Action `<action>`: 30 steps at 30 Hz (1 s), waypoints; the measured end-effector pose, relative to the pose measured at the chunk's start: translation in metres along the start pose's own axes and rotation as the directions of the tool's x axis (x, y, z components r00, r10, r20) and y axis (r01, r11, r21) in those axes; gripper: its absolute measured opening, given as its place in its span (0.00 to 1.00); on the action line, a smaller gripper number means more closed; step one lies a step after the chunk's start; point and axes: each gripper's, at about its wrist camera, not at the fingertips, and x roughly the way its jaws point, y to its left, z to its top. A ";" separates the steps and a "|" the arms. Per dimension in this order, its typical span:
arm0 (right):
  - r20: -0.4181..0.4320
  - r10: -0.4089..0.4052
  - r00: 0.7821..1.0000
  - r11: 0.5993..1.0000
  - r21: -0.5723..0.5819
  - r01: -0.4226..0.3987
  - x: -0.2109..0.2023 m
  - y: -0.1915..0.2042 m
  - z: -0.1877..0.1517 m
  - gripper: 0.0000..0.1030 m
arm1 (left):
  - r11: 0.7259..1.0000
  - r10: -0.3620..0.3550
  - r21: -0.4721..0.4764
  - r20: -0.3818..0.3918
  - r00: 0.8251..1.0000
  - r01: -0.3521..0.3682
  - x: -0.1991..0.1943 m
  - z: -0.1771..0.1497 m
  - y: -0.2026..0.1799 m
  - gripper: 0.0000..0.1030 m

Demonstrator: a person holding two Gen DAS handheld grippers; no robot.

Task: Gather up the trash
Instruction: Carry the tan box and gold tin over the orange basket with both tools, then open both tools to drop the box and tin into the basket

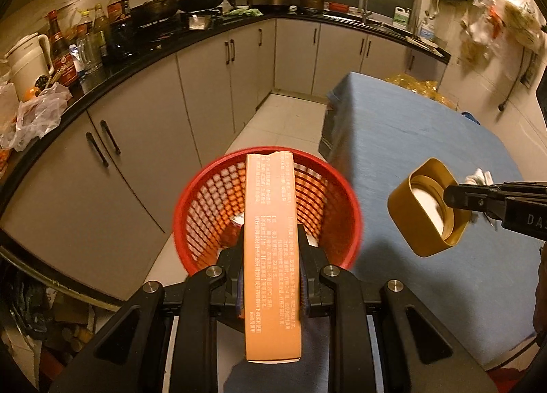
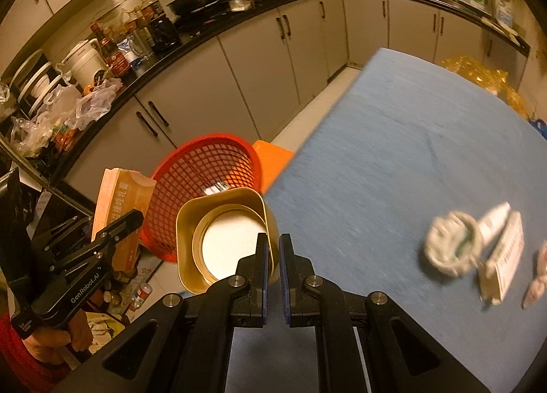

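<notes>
Left gripper (image 1: 271,256): clamped on orange carton (image 1: 271,249), long axis pointing forward over red mesh basket (image 1: 205,208) directly below; nearer hand.

Right gripper (image 2: 272,256): pinching wall of gold square lid (image 2: 222,239), basket ahead-left, beside blue table (image 2: 393,153).

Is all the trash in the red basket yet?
Not yet. The red basket already has something lying at its bottom. The left gripper holds an orange box above it, and the right gripper pinches a gold lid. A crumpled wrapper, a tube and a small carton wait on the blue table.
</notes>
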 end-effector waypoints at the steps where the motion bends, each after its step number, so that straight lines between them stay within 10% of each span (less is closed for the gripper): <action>1: 0.001 0.003 1.000 1.000 -0.007 -0.003 0.004 0.005 0.006 0.07 | 1.000 0.002 -0.002 0.002 1.000 -0.002 0.001 0.003 0.002 0.21; 11: -0.005 0.003 1.000 0.999 -0.033 -0.003 0.042 0.038 0.050 0.07 | 1.000 0.012 -0.010 0.012 1.000 -0.012 0.016 0.027 0.021 0.21; 15: 0.000 0.013 1.000 1.000 -0.018 -0.013 0.054 0.042 0.064 0.14 | 0.998 0.037 -0.043 0.032 0.999 -0.036 0.015 0.031 0.026 0.67; 30: -0.014 -0.023 1.000 0.994 0.102 0.025 0.007 -0.018 0.000 0.31 | 0.995 -0.074 0.063 -0.036 0.997 0.076 0.025 0.016 -0.046 0.68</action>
